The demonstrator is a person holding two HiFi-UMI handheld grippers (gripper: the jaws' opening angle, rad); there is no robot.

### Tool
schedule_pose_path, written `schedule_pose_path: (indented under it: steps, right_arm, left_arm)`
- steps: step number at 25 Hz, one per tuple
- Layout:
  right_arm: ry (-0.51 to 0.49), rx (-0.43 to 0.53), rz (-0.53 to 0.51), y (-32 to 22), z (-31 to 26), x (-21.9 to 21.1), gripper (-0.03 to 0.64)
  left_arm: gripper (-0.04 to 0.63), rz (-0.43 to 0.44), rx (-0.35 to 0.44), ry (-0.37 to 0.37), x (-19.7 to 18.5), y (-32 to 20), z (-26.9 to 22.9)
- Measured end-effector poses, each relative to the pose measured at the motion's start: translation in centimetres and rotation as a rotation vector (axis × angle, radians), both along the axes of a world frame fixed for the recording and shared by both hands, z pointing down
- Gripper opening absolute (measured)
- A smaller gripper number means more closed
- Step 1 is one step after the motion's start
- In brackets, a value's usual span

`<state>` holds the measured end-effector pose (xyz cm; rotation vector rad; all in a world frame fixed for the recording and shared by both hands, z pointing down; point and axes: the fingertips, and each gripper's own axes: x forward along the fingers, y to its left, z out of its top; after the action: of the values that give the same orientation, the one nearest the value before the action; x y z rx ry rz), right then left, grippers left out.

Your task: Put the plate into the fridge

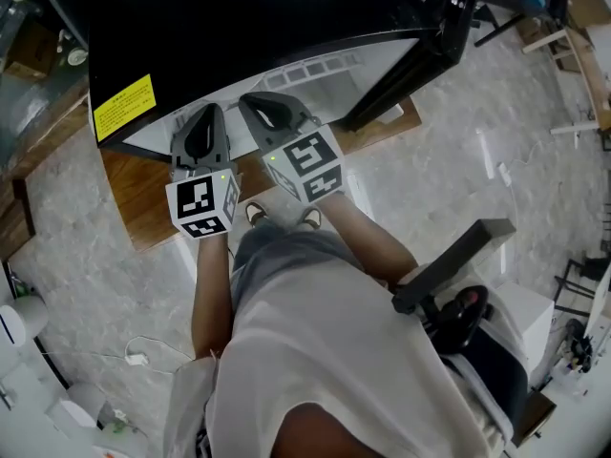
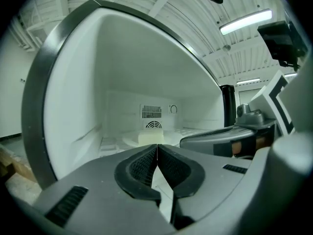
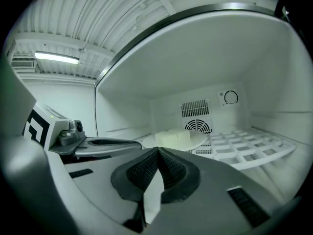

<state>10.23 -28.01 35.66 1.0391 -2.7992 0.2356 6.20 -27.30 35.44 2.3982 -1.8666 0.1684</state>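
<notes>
Plate [image 3: 199, 140], bearing pale blocks [image 3: 171, 138], rests on the shelf [image 3: 244, 148] deep inside the open fridge [image 3: 195, 67]; placement appears complete. Left tongs [image 2: 156, 150] and right tongs [image 3: 157, 153], both clenched and empty, hover at the opening. Only withdrawal and perhaps closing remain.

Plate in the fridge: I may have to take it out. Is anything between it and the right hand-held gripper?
Nothing visible does: the plate lies on the wire shelf, straight ahead of the shut right hand-held gripper.

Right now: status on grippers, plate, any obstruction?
Left gripper shut, empty. Right gripper shut, empty. Plate on wire shelf inside fridge, pale blocks on it. Nothing blocking the opening.
</notes>
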Motion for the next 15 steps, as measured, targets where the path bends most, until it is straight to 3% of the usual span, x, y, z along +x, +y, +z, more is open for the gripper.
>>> schedule_pose_path:
  steps: [5, 8, 15]
  right_arm:
    - [0.007, 0.018, 0.005, 1.3, -0.1, 0.6, 0.018]
    - [0.008, 0.006, 0.034, 2.3, 0.7, 1.7, 0.017]
    - [0.029, -0.07, -0.011, 5.1, 4.1, 1.2, 0.017]
  left_arm:
    - [0.02, -0.042, 0.015, 0.05, 0.0, 2.5, 0.7]
    - [0.02, -0.019, 0.013, 0.032, 0.9, 3.7, 1.9]
    - [0.02, 0.054, -0.092, 0.005, 2.9, 5.7, 5.1]
